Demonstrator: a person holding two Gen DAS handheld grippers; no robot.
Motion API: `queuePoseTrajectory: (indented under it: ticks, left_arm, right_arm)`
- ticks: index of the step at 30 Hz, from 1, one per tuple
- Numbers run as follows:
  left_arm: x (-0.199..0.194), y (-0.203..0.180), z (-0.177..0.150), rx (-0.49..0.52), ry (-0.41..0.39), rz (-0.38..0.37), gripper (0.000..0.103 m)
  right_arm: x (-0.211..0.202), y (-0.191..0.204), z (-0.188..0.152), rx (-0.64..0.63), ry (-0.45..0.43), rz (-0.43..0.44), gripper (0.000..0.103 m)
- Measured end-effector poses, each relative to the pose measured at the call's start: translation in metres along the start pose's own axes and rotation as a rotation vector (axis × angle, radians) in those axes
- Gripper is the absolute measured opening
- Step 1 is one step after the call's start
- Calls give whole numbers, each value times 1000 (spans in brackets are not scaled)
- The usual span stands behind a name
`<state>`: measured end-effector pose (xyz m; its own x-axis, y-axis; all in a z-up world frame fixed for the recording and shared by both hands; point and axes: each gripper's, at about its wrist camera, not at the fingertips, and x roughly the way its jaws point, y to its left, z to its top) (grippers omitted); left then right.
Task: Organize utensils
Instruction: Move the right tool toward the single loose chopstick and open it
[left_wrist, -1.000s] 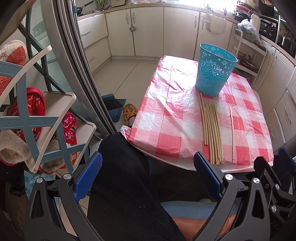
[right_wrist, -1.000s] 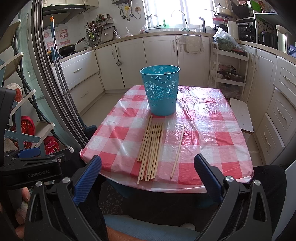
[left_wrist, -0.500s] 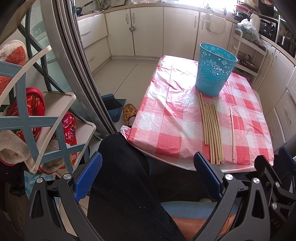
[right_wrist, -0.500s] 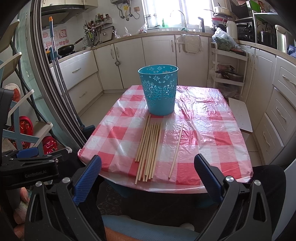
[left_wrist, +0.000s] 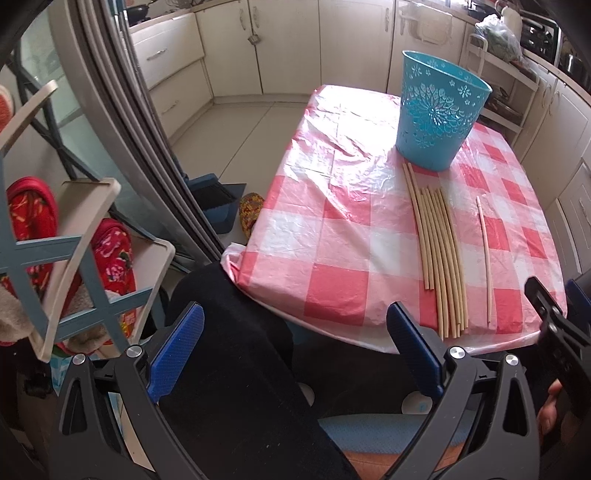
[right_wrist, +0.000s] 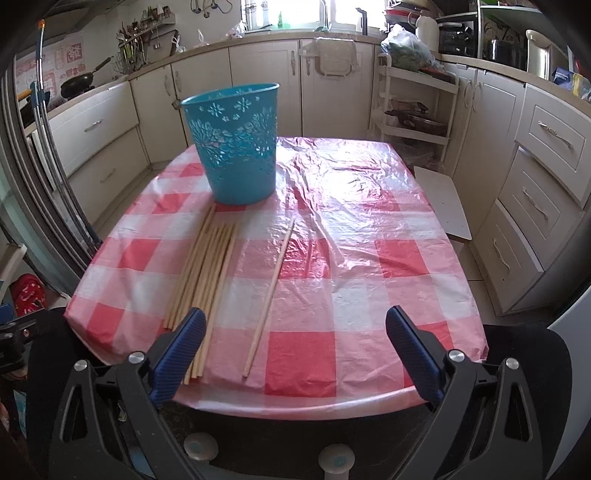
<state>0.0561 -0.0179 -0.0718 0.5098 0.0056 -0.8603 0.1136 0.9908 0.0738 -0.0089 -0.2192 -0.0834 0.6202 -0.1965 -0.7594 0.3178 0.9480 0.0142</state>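
Nothing sorted yet: chopstick bundle plus single chopstick flat on bench, just before blue basket. Right gripper fingers wide, closing, empty; left gripper wide, empty.

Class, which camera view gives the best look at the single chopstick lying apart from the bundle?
The right wrist view: the single chopstick lies near the centre, whole and large, clear of the bundle. The left wrist view shows it smaller, toward the right side and bent by the lens.
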Motion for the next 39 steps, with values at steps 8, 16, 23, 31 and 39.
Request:
queuePoseTrajectory:
  ticks: [8, 16, 23, 31, 39]
  left_arm:
    - [30, -14, 21, 16, 28, -4, 95]
    - [59, -40, 56, 44, 34, -38, 95]
    - [100, -82, 96, 82, 44, -71, 93]
    - [152, -111, 129, 72, 106, -99, 80]
    - [165, -118, 139, 78, 112, -53, 74]
  right_arm:
    - [62, 10, 21, -15, 87, 49, 52]
    - [102, 6, 42, -37, 124, -2, 38]
    - [108, -5, 47, -113, 118, 71, 16]
    - [108, -22, 45, -106, 89, 137, 14]
    - [109, -29, 46, -73, 78, 182, 14]
